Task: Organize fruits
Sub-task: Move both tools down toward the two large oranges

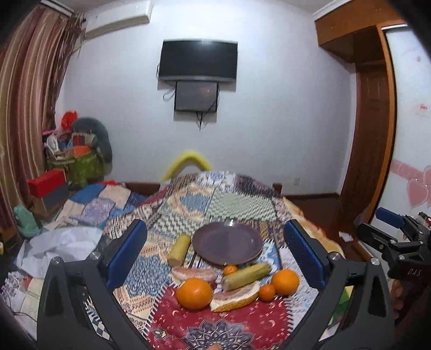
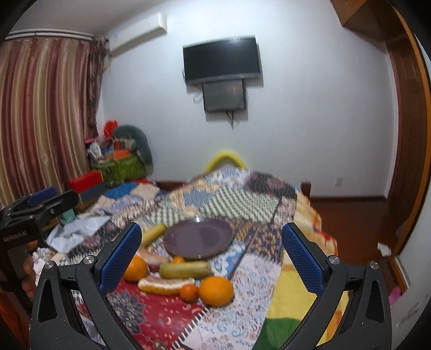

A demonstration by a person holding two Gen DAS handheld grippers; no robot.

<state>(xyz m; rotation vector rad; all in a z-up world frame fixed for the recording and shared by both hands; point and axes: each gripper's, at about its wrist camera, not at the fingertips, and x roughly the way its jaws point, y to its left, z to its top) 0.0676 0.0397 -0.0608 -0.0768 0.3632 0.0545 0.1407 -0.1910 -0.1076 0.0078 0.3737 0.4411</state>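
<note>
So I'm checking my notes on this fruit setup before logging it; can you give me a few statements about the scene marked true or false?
1. The plate has fruit on it. False: it is bare.
2. Both the left gripper and right gripper are open. True.
3. A small mandarin touches a large orange. True.
4. The TV on the wall is showing a programme. False: its screen is dark.
5. The fruit lies on a patterned quilt. True.

A lived-in home bedroom — bed [image 1: 188, 193] spread with a patchwork quilt [image 2: 231, 199], striped curtains [image 1: 29, 107], wall-mounted television [image 1: 198, 60], air conditioner [image 1: 118, 20] up high, wooden wardrobe [image 1: 374, 129] — clutter of boxes and bags [image 1: 67, 161] piled in the corner.
</note>
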